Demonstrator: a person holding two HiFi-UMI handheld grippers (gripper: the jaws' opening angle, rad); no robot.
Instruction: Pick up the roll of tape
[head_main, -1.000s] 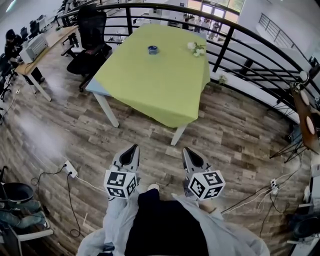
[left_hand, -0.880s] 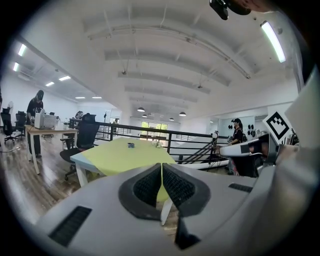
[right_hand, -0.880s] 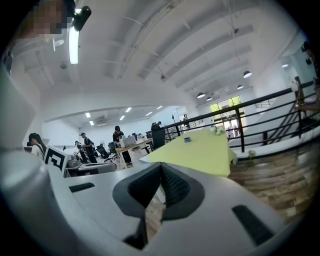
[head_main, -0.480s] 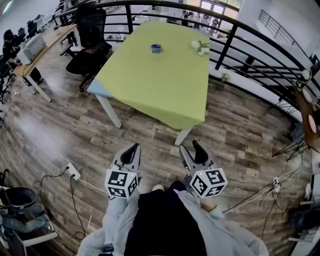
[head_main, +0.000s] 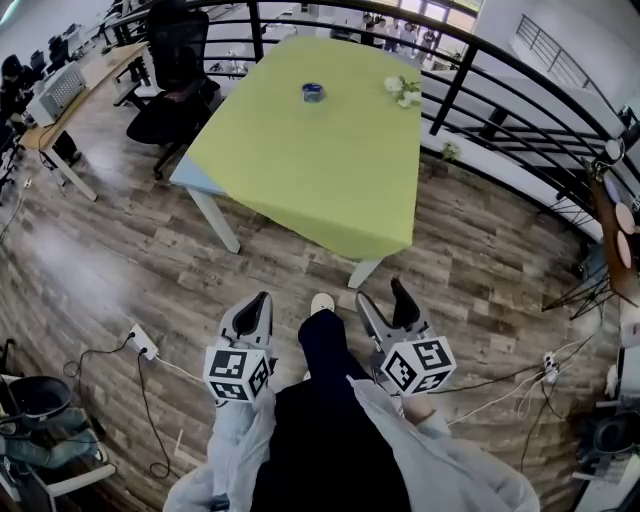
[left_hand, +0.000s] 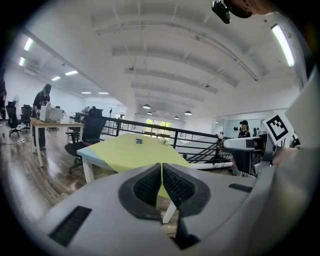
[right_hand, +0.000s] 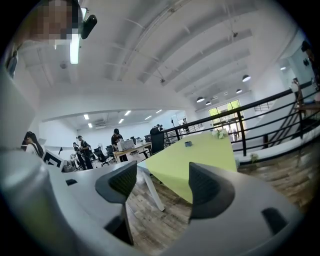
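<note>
Apparently flat-lying roll of tape (head_main: 312, 92)

Steep overhead, two level; table (head_main: 320, 170) shared

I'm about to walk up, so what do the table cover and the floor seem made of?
Table cover: likely matte yellow-green cloth; it drapes down past the edge. Floor: wood or wood-look laminate, slightly glossy; plank seams, grain and a pale reflection show.
</note>
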